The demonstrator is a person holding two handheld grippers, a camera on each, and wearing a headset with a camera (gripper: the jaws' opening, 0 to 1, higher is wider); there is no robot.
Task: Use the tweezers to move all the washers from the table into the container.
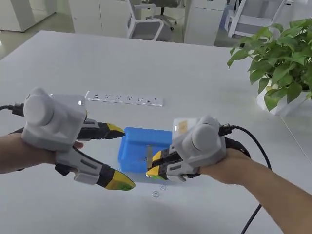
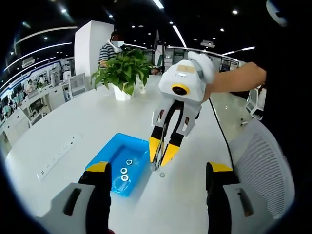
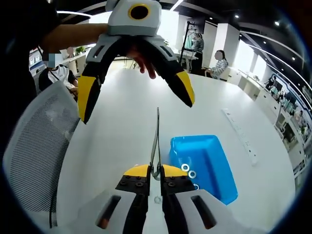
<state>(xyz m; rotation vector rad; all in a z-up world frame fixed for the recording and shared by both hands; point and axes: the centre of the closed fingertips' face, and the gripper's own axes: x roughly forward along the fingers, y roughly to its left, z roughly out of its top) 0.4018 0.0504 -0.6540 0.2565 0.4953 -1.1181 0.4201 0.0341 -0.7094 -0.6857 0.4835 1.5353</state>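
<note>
Left gripper view: the right gripper (image 2: pixel 162 155) is clenched on the tweezers (image 3: pixel 156 141), which run out between its yellow-tipped jaws and angle down toward the table (image 2: pixel 73 117). Cannot tell whether the tweezer points are pinching anything; too fine to resolve. The left gripper (image 3: pixel 136 105) is spread wide with nothing in it and hovers opposite the right one.

Step in hand (my judgement): picking a loose washer off the table.
- Straddle the washer's rim, one point through the hole and one outside.
- Squeeze gently, since a flat ring on a smooth top may flick away.
- Lift just clear of the container (image 2: pixel 109 155) wall and let go low over its floor.
- Keep the left gripper out of the path, or use it to steady the container.

Position relative to the tweezers:
- One loose washer (image 2: pixel 162 174) lies on the table just beside the points, outside the container.
- Head view: a second washer (image 1: pixel 155 194) lies near the first, a little further from the points on the person's side.
- The container sits close alongside the tweezers, and three stored washers (image 3: pixel 185 167) already lie in it.
</note>
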